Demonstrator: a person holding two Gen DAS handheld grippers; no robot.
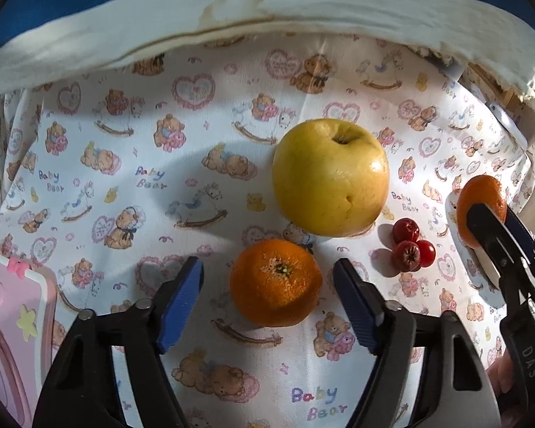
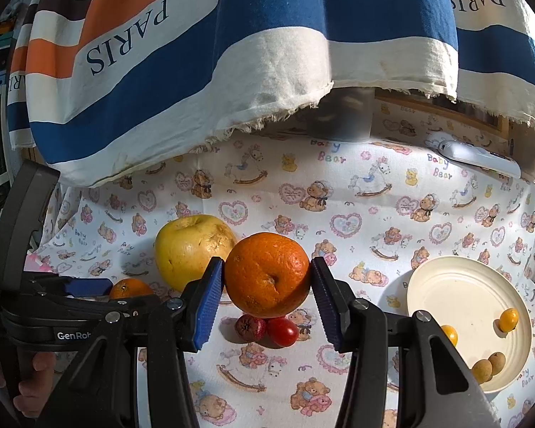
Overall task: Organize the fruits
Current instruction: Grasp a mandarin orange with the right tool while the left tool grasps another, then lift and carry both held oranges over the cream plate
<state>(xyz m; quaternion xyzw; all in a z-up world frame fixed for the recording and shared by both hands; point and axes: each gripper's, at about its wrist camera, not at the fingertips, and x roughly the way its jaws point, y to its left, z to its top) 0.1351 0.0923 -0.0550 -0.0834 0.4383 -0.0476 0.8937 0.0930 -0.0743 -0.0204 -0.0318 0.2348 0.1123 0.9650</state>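
An orange [image 1: 275, 281] lies on the bear-print cloth [image 1: 125, 178] between the blue pads of my left gripper [image 1: 269, 283]. A gap shows on each side of the fruit, so the gripper is open around it. My right gripper [image 2: 267, 287] is shut on a second orange [image 2: 267, 273] and holds it above the cloth; this orange [image 1: 479, 196] also shows at the right edge of the left wrist view. A big yellow apple [image 1: 330, 178] sits just behind the first orange. Three small red fruits [image 1: 412, 248] lie right of it, under the held orange.
A white plate [image 2: 460, 292] at the right carries several small yellow and tan fruits. A pink box [image 1: 14, 321] stands at the left. A striped "PARIS" cloth [image 2: 232, 53] hangs over the back edge. A white device [image 2: 481, 158] lies at the back right.
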